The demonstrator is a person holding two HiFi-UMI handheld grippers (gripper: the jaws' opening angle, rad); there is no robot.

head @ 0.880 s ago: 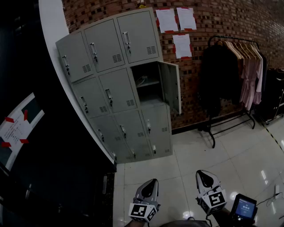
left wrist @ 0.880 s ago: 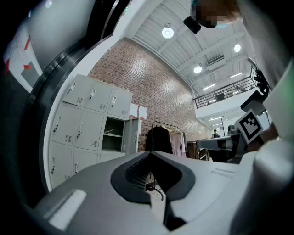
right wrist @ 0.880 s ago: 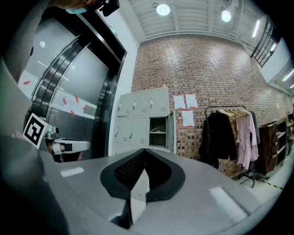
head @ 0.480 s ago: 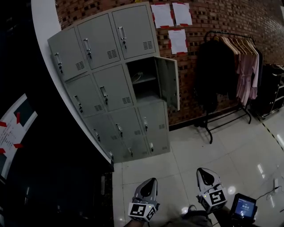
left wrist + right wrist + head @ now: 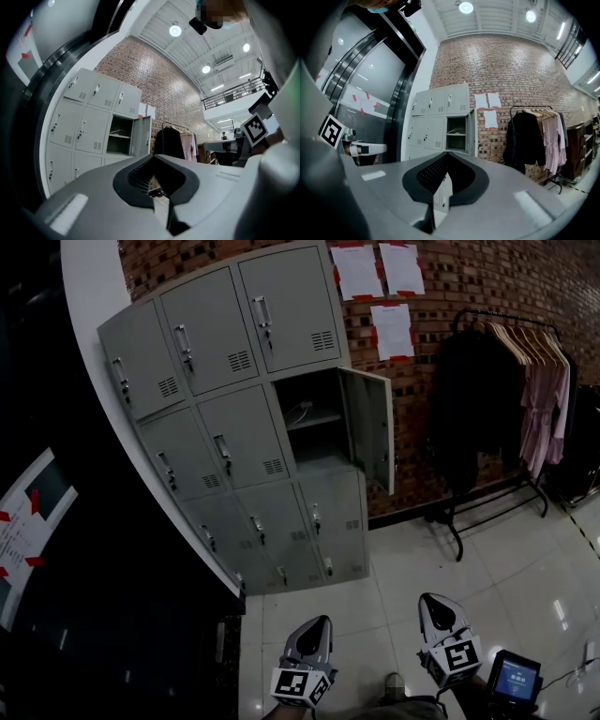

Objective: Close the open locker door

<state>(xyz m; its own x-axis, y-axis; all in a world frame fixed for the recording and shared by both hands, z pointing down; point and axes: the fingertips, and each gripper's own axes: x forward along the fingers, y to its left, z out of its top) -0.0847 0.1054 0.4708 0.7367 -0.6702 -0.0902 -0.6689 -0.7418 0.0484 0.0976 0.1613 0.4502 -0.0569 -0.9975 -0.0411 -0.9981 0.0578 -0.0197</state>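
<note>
Looking down, only the head view shows both tongs from above: left gripper (image 5: 317,626) and right gripper (image 5: 436,607), clenched on nothing, well apart from the lockers (image 5: 225,362). The left gripper view adds ceiling lamps (image 5: 175,31). Nine compartments: eight shut, one locker door (image 5: 367,425) open, middle row, right column. Three papers (image 5: 389,331) hang on the brick wall.

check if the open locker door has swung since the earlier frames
No. The open locker door stands at the same angle to its compartment; the whole locker block shifts with it, so the camera moved.
</note>
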